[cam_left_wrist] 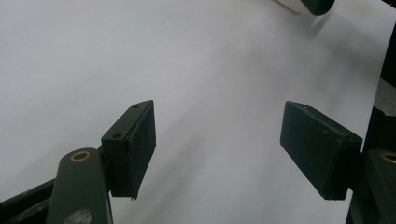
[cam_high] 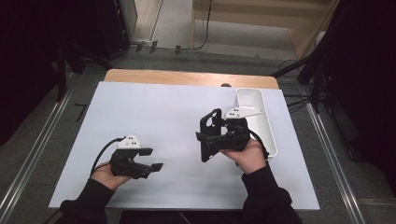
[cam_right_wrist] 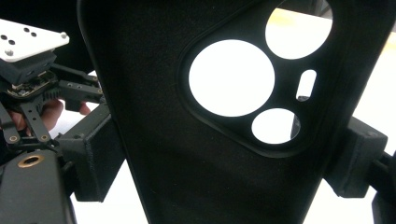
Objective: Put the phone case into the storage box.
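- My right gripper (cam_high: 209,140) is clamped across a black phone case (cam_high: 211,134), one jaw on each long edge; in the right gripper view the case (cam_right_wrist: 201,154) stands between the two pads with its camera cut-outs towards the top.
- From the high view, the case is held upright, clear of the white table sheet (cam_high: 163,116), just left of the long white tray (cam_high: 261,121) that lies along the sheet's right edge.
- My left gripper (cam_high: 149,161) sits low over the sheet near its front left, well apart from the case. Its jaws stand wide with nothing between them; the left gripper view has bare sheet (cam_left_wrist: 210,70) past the two pads (cam_left_wrist: 135,144).
- Progress, as I judge it: the pick-up is done, since the case is off the table and firmly gripped.
- What is left looks like either a handover to my open left gripper or setting the case down, perhaps into the tray. I cannot tell which from here.
- The tray's visible upper end looks empty, so nothing is placed there yet.
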The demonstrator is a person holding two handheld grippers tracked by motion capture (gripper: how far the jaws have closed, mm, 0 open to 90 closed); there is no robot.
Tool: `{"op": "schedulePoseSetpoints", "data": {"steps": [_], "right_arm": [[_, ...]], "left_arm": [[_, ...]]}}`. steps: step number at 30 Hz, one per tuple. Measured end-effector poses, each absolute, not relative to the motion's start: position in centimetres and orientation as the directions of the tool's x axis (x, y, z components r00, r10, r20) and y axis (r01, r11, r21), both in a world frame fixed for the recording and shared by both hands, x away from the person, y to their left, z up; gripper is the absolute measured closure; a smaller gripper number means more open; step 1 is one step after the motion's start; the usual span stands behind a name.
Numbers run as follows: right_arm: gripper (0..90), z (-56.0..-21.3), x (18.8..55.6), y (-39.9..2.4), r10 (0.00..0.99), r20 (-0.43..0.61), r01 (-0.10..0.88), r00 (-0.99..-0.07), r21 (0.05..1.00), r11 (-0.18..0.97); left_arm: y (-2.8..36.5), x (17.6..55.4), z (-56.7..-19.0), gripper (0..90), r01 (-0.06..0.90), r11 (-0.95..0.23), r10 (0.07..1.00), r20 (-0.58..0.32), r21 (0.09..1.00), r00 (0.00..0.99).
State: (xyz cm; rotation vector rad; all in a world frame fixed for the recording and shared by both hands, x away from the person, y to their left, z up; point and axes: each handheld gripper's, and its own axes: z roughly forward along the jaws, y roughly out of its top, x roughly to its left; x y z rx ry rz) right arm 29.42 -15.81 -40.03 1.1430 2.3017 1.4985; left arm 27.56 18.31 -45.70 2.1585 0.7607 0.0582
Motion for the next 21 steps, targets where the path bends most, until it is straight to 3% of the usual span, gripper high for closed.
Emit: {"op": "schedulePoseSetpoints", "data": {"steps": [21], "right_arm": [[11.9, -37.9, 31.2, -17.1, 0.674, 0.249, 0.505, -0.696, 0.837, 0.212]], "left_arm": [[20.1, 26.3, -46.2, 26.7, 0.544, -0.442, 0.583, -0.233, 0.713, 0.778]]}}
